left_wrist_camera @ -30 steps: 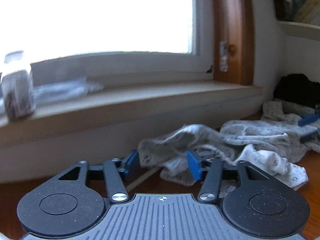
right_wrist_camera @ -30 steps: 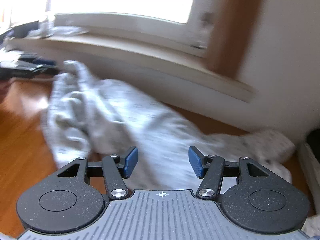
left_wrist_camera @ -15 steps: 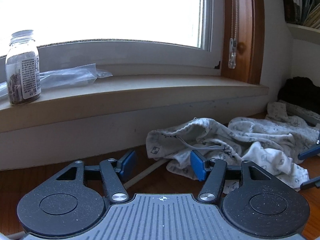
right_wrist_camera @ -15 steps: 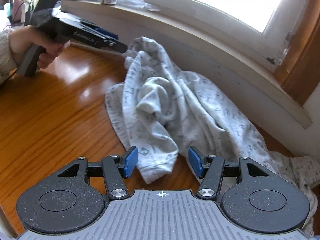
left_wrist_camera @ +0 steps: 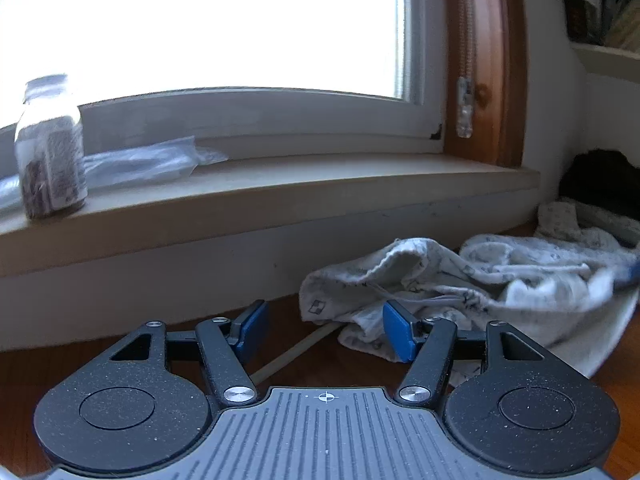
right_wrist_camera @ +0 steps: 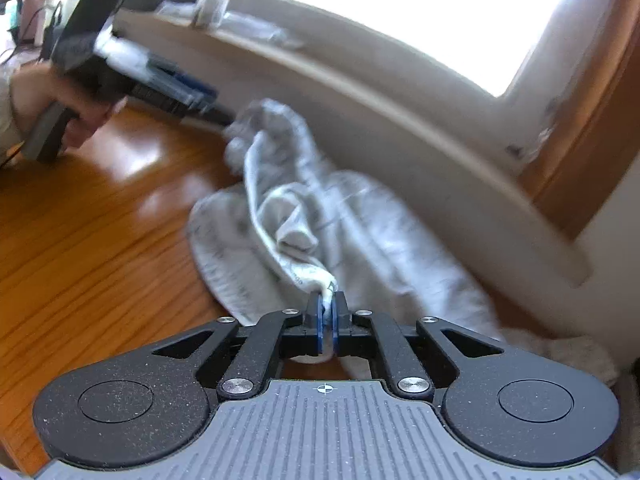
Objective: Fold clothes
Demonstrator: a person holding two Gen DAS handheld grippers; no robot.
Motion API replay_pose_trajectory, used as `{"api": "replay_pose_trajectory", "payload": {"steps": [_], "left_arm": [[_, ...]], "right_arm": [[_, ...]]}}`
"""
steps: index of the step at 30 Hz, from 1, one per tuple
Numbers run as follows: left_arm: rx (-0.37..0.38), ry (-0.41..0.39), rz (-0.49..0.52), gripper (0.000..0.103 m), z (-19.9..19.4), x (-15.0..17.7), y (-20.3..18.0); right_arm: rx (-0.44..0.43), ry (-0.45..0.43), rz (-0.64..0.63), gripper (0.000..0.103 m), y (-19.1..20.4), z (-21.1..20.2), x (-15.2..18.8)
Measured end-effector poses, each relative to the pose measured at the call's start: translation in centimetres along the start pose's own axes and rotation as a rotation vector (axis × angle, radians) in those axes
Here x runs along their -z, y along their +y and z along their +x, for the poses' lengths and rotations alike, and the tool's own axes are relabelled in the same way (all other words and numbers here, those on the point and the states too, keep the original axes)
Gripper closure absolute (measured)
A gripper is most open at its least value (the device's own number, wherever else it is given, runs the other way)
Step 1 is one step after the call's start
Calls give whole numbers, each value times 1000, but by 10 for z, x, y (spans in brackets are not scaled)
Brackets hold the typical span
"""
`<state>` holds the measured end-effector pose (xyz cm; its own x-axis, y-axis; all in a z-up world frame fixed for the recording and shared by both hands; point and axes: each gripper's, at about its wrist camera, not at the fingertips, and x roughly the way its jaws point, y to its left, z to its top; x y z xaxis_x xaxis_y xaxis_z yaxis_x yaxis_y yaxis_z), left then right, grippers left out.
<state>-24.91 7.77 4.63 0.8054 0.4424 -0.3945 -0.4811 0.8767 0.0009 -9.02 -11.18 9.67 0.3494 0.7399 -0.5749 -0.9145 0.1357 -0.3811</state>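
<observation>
- Far left on the windowsill [left_wrist_camera: 280, 184] we see a jar [left_wrist_camera: 50, 148] with a clear plastic bag [left_wrist_camera: 140, 164] beside it, both up off the wooden table [right_wrist_camera: 80, 240] and well apart from the work.
- Our left gripper [left_wrist_camera: 324, 330] hangs low over the wood with its blue pads spread and nothing between them. It points at the near end of the garment [left_wrist_camera: 400, 284], just short of the cloth, which we judge leaves it free to take a second hold.
- The pale printed garment lies crumpled on the table against the wall under the sill, bunched in ridges, not flat and not folded. A drawstring shows at its near end.
- In the right wrist view, our right gripper [right_wrist_camera: 327, 312] has its pads pressed together, pinching a drawn-up edge of the garment [right_wrist_camera: 280, 220]. The cloth runs taut from the pinch, so we judge the grip is there to pull that edge out of the heap.
- Far right, a dark bundle [left_wrist_camera: 600, 176] sits in the corner behind more pale cloth.
</observation>
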Motion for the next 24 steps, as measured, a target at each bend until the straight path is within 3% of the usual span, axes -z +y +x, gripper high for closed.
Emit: {"api": "replay_pose_trajectory", "payload": {"steps": [3, 5, 11, 17, 19, 21, 24], "left_arm": [[26, -12, 67, 34, -1, -6, -10], [47, -14, 126, 26, 0, -11, -17], [109, -18, 301, 26, 3, -26, -38], [156, 97, 397, 29, 32, -36, -47], [161, 97, 369, 30, 36, -38, -45], [166, 94, 335, 37, 40, -41, -43], [171, 90, 256, 73, 44, -46, -38]], "right_arm": [[42, -41, 5, 98, -12, -11, -5], [57, -67, 11, 98, -19, -16, -11], [100, -108, -10, 98, -26, -23, -28], [146, -137, -13, 98, -33, -26, -40], [158, -140, -13, 98, -37, -27, -42], [165, -153, -4, 98, -41, -31, -42], [152, -161, 10, 98, -44, -36, -40]]}}
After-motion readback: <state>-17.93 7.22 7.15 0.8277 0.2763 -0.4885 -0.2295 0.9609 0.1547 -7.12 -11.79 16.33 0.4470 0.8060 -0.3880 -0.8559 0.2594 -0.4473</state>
